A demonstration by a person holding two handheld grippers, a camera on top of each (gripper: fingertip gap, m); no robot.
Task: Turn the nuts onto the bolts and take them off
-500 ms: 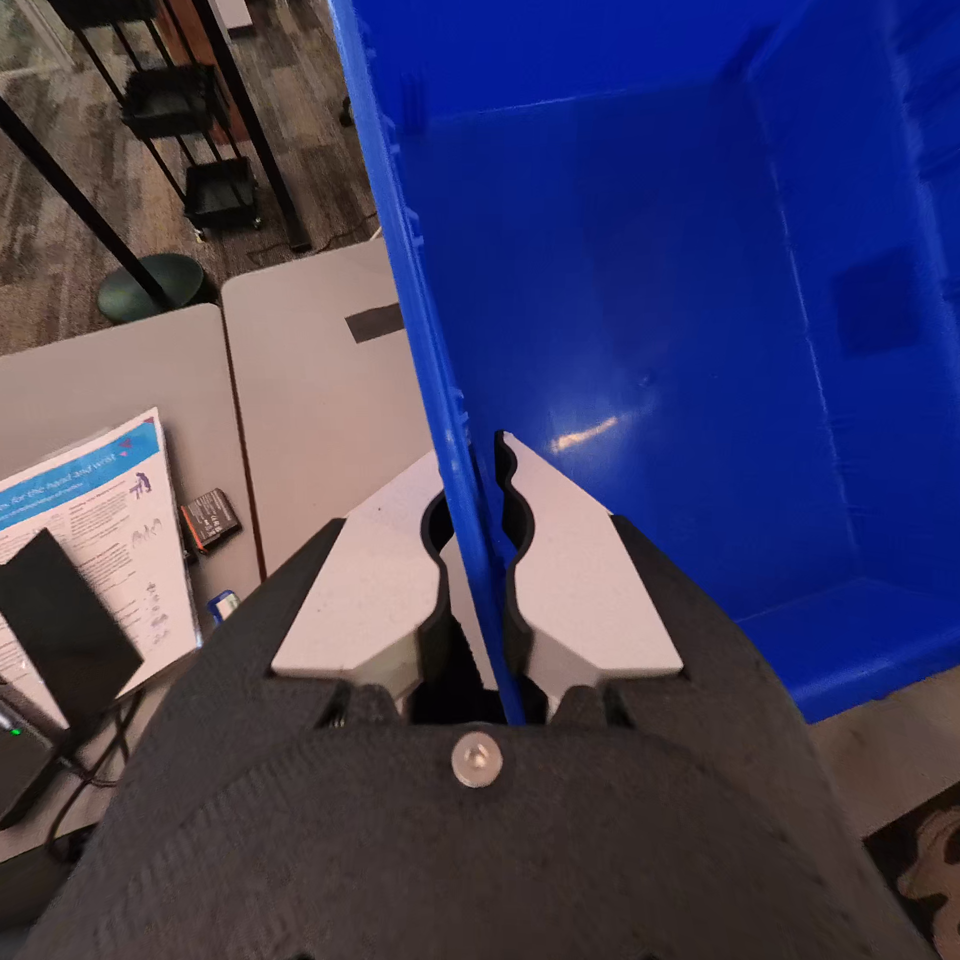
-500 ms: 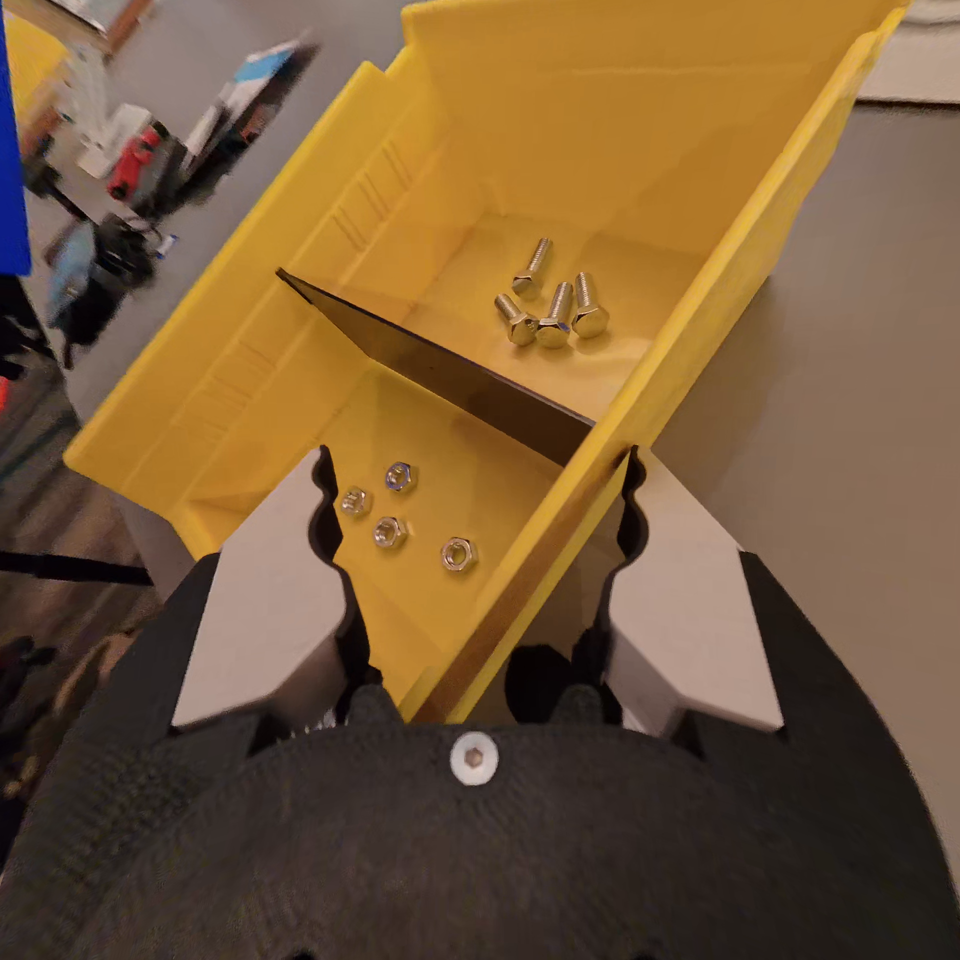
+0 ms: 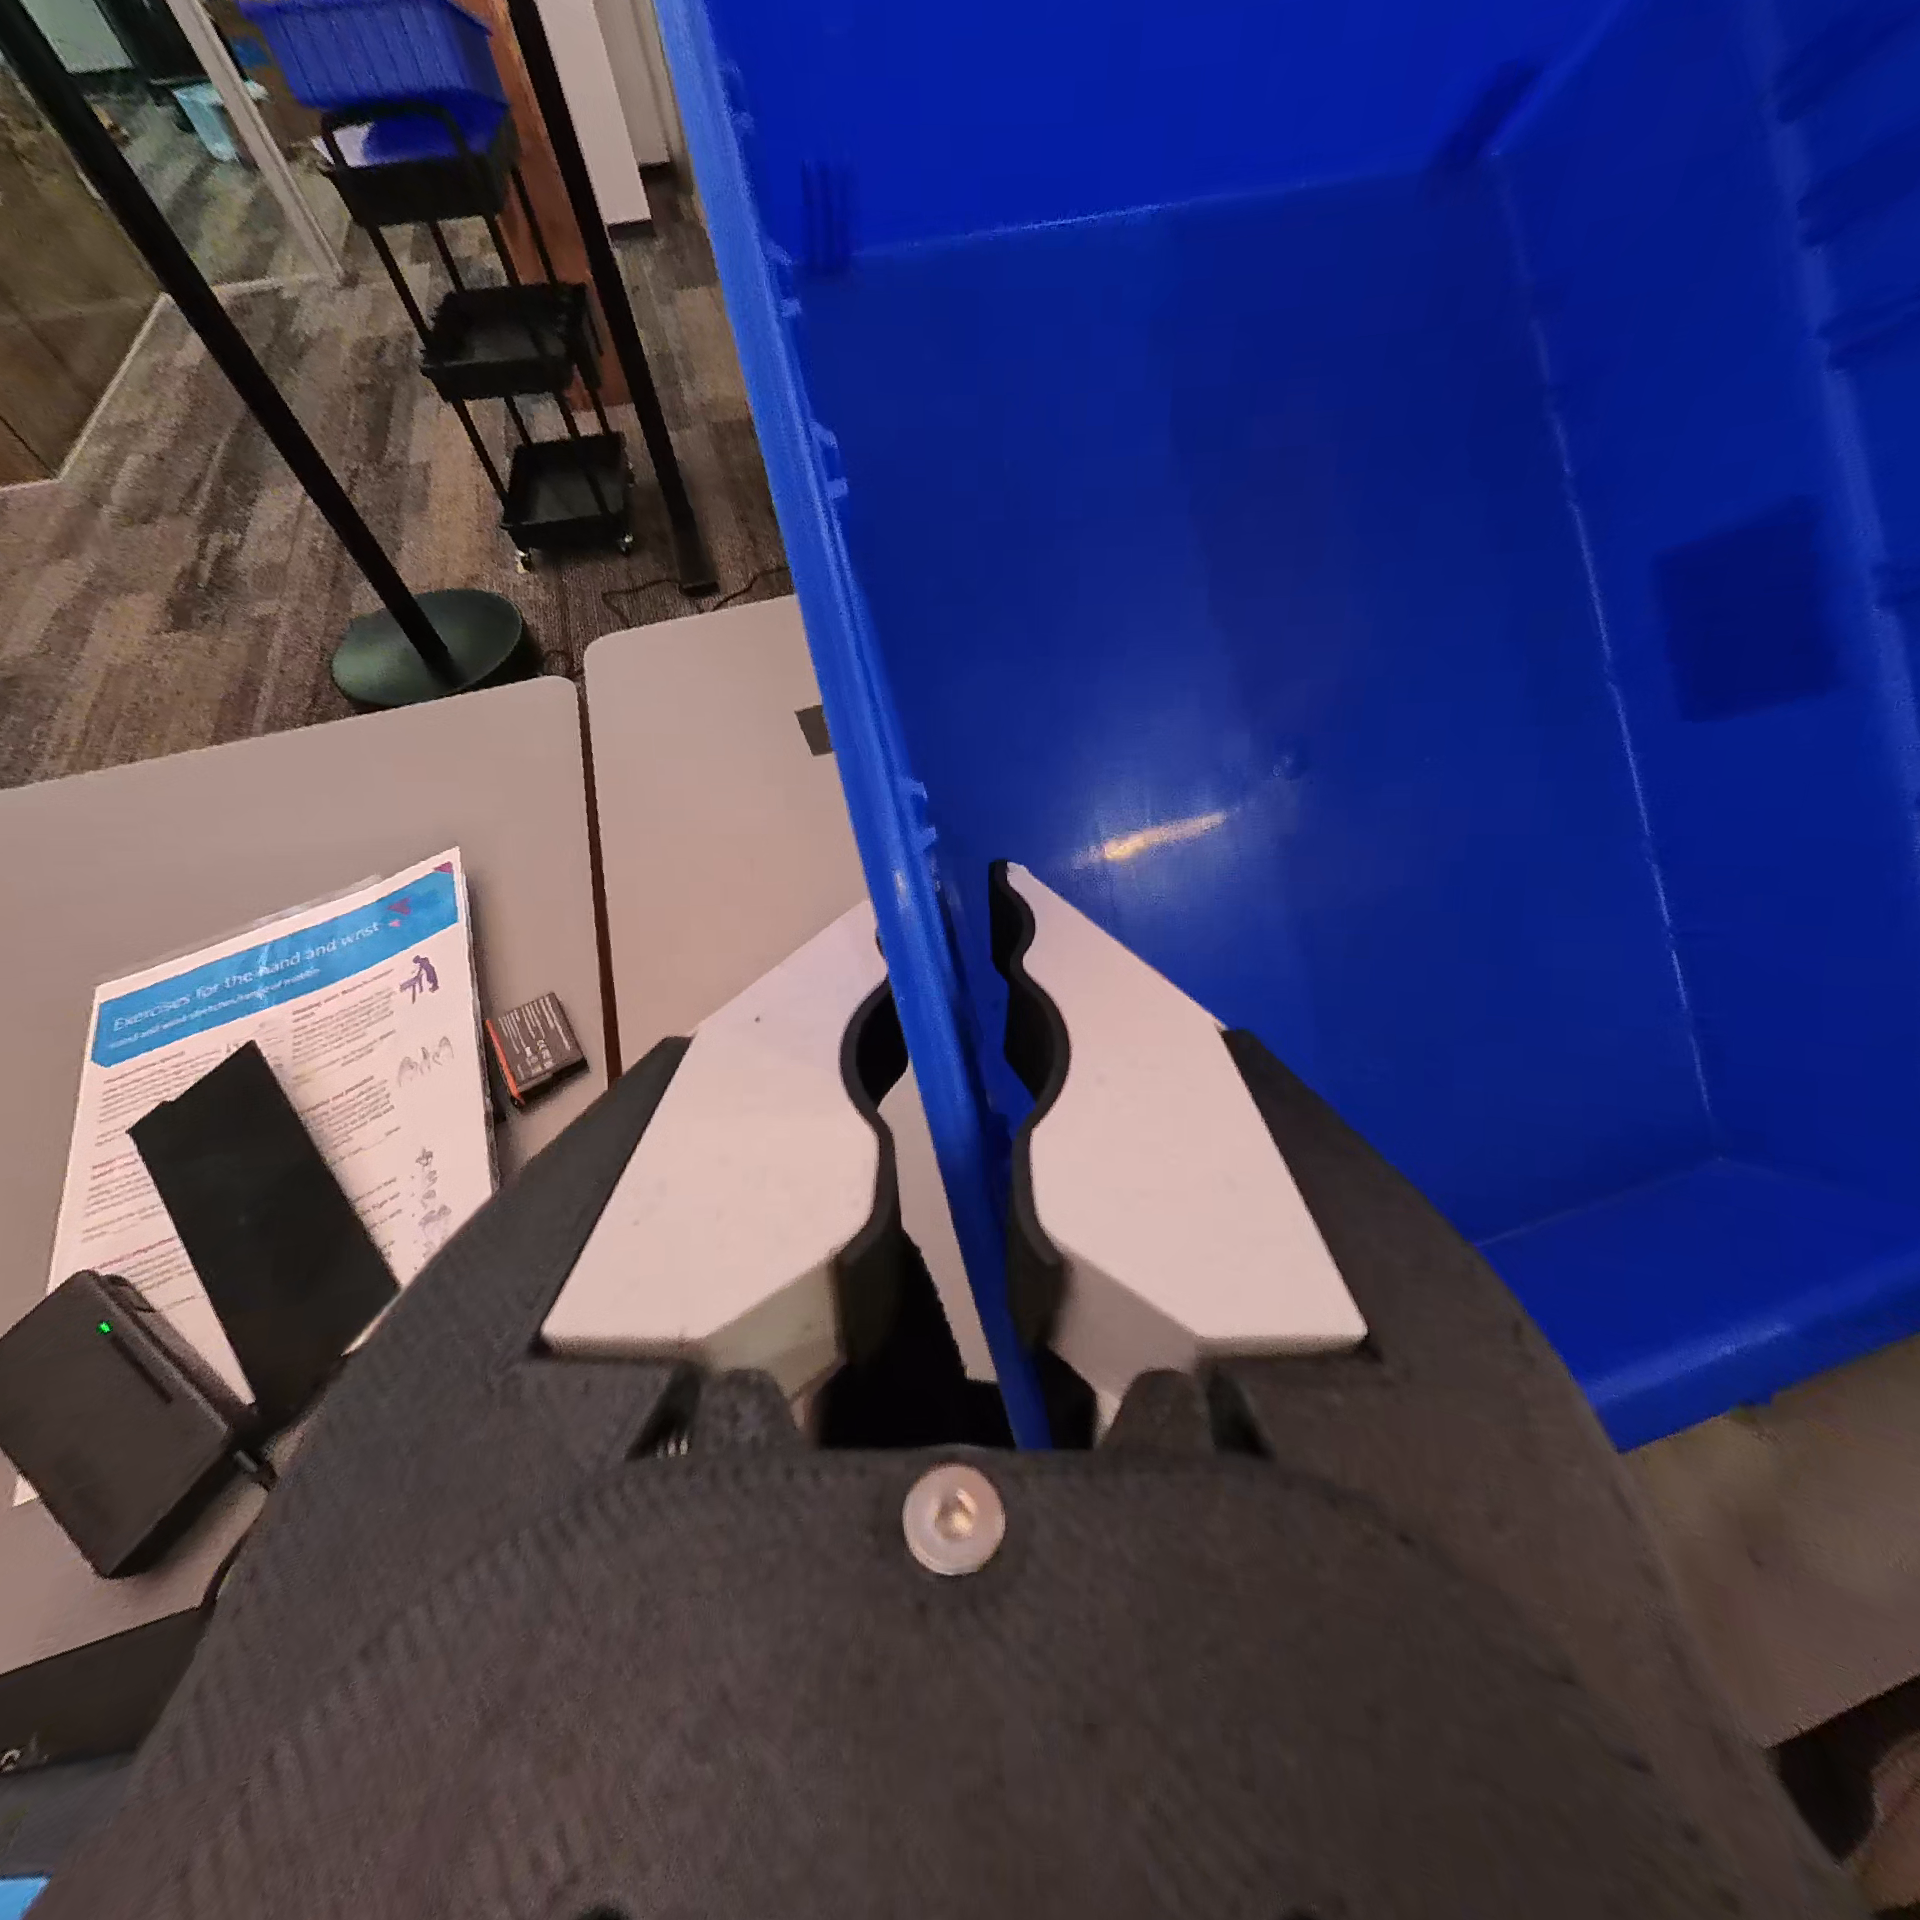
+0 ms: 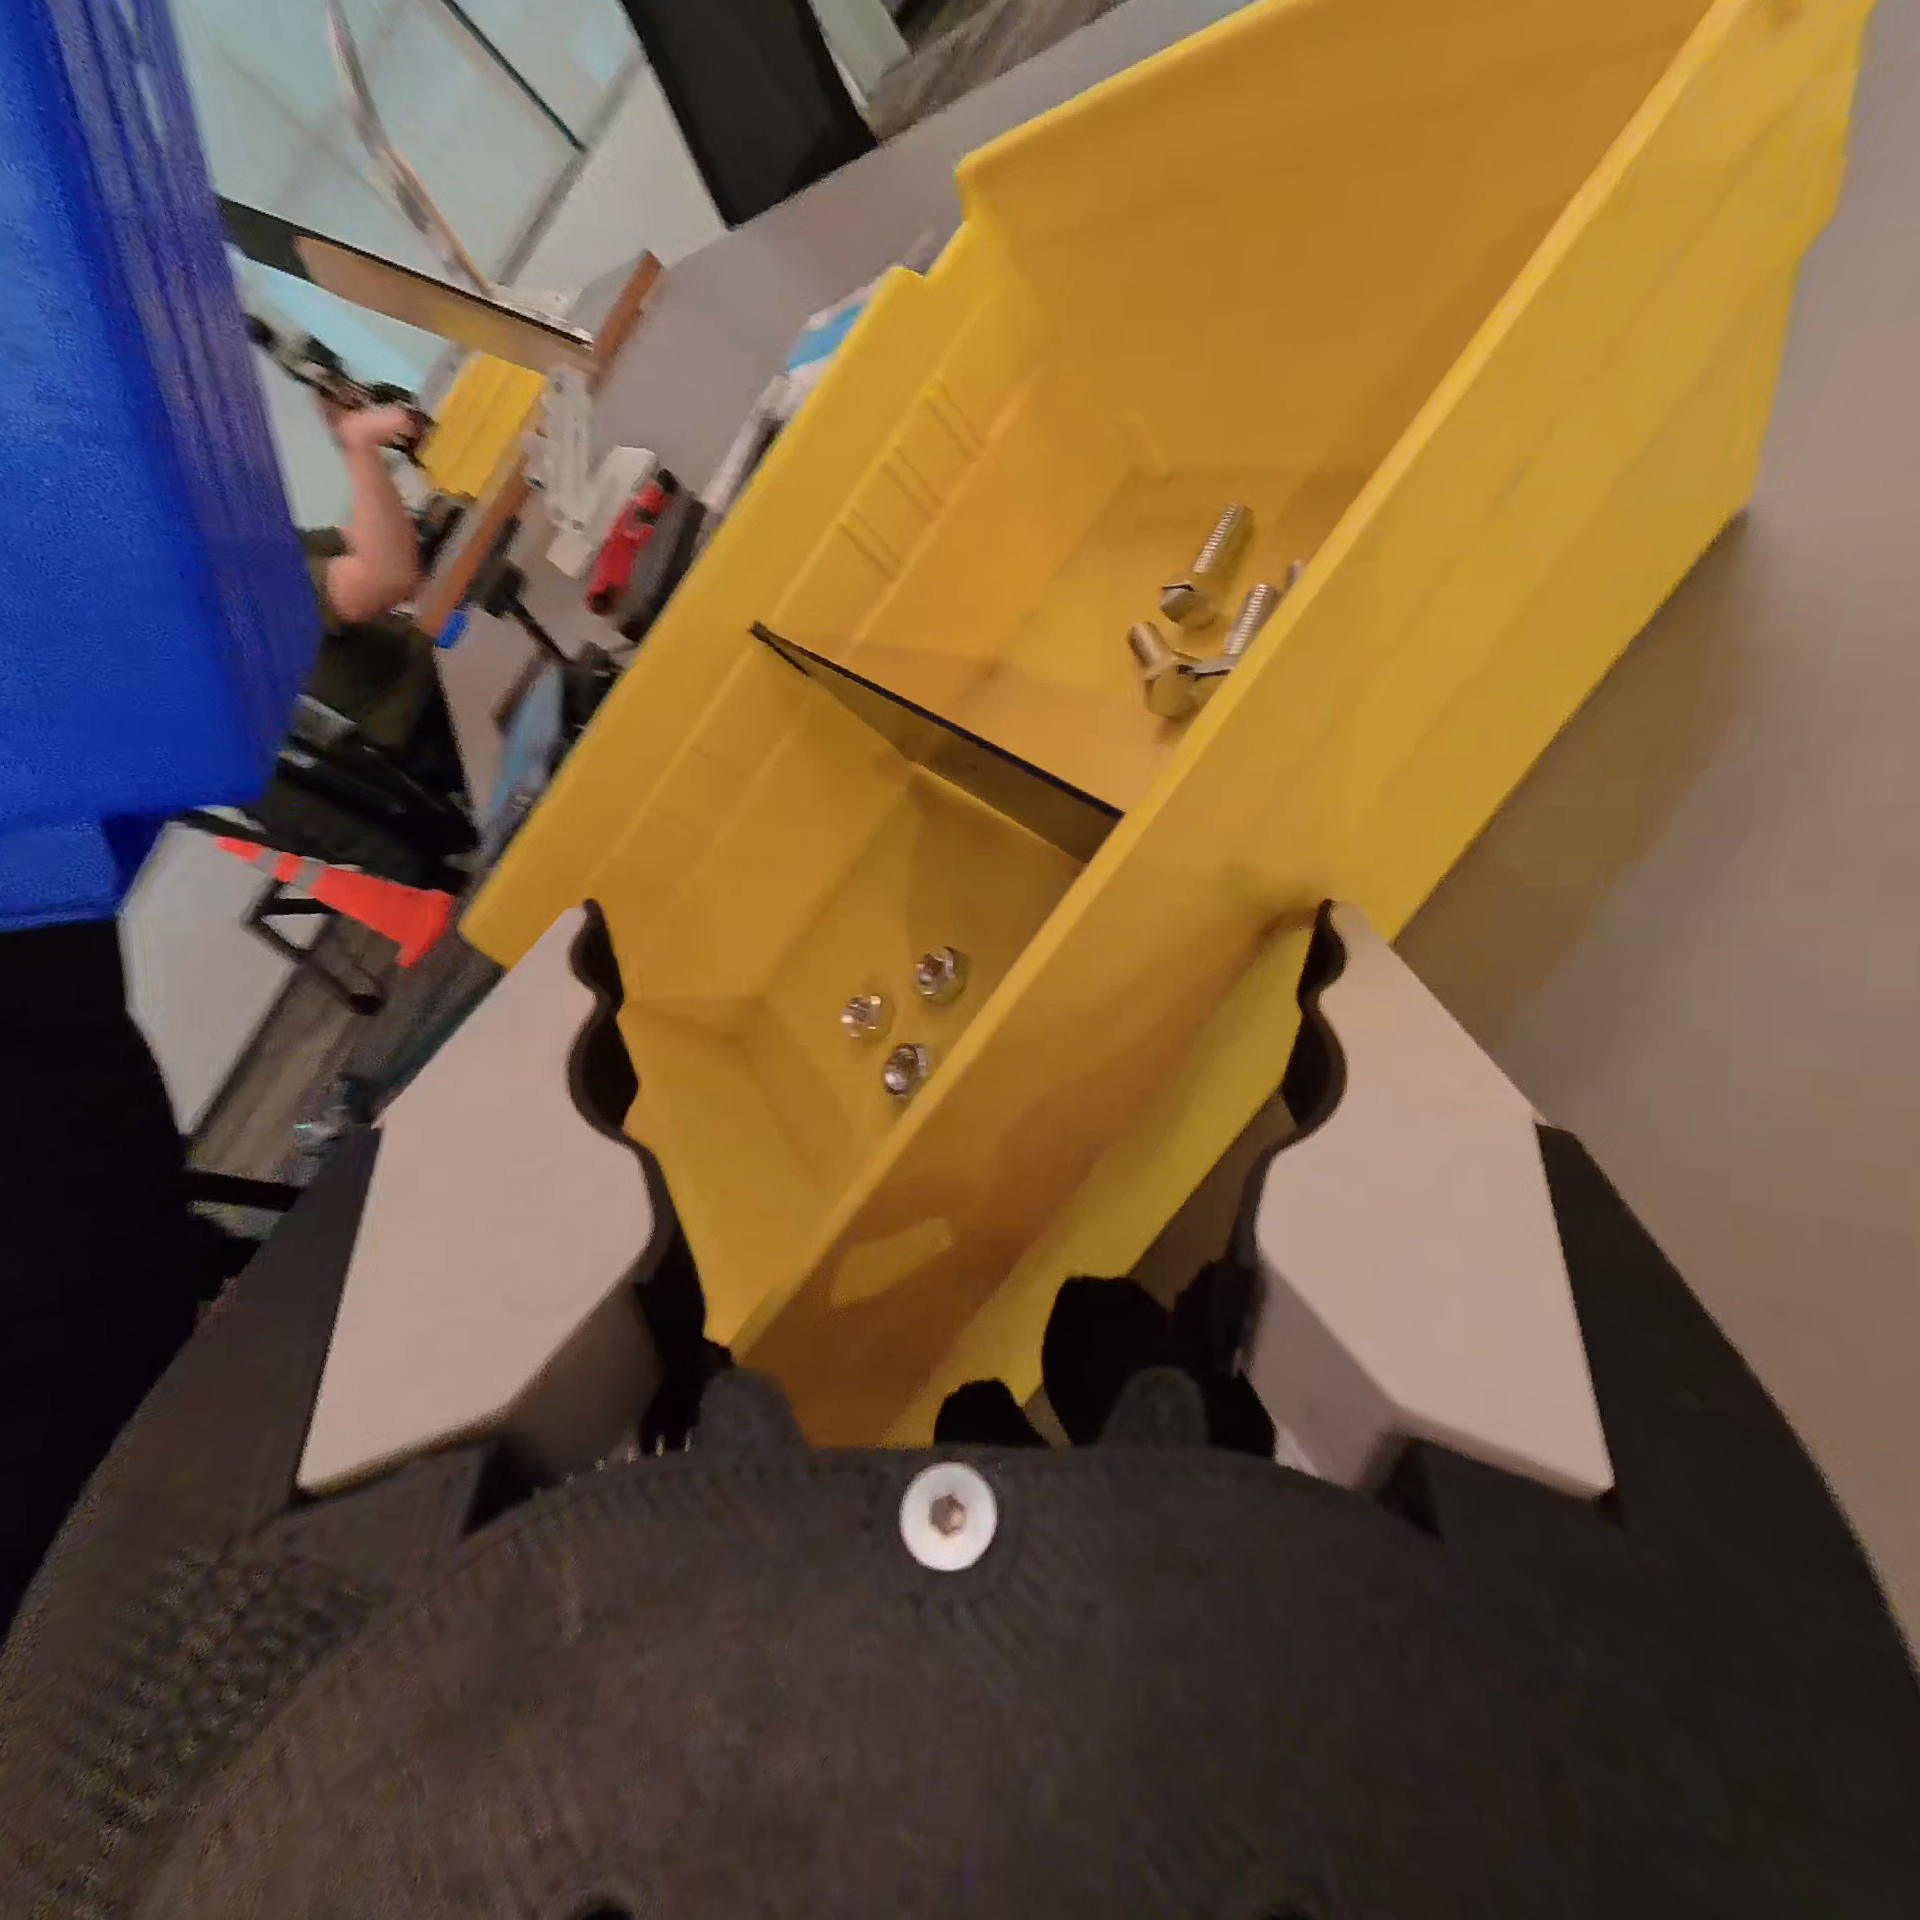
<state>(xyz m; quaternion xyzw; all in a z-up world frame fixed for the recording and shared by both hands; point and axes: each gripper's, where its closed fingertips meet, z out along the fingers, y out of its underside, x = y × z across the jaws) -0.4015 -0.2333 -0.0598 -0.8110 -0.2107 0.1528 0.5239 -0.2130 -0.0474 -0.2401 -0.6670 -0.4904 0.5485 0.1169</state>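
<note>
My left gripper (image 3: 940,894) is shut on the side wall of an empty blue bin (image 3: 1299,623), one finger inside and one outside. The blue bin also shows at the left edge of the right wrist view (image 4: 125,468). My right gripper (image 4: 956,909) is open and straddles the near right wall of a yellow bin (image 4: 1351,727) without gripping it. A black divider (image 4: 935,748) splits the yellow bin. Three nuts (image 4: 896,1018) lie in the near compartment. Several bolts (image 4: 1195,623) lie in the far one, partly hidden by the wall.
A printed sheet (image 3: 312,997), a black slab (image 3: 260,1216), a black box with a green light (image 3: 114,1413) and a small battery (image 3: 540,1039) lie on the grey table (image 3: 260,810). A black cart (image 3: 520,343) and a pole stand (image 3: 436,634) are on the floor. A person (image 4: 364,561) and an orange cone (image 4: 364,894) are beyond.
The right gripper has dropped lower and tilted, so the yellow bin's wall now hides one nut and part of the bolts. The left gripper still grips the blue bin and has tipped up slightly.
</note>
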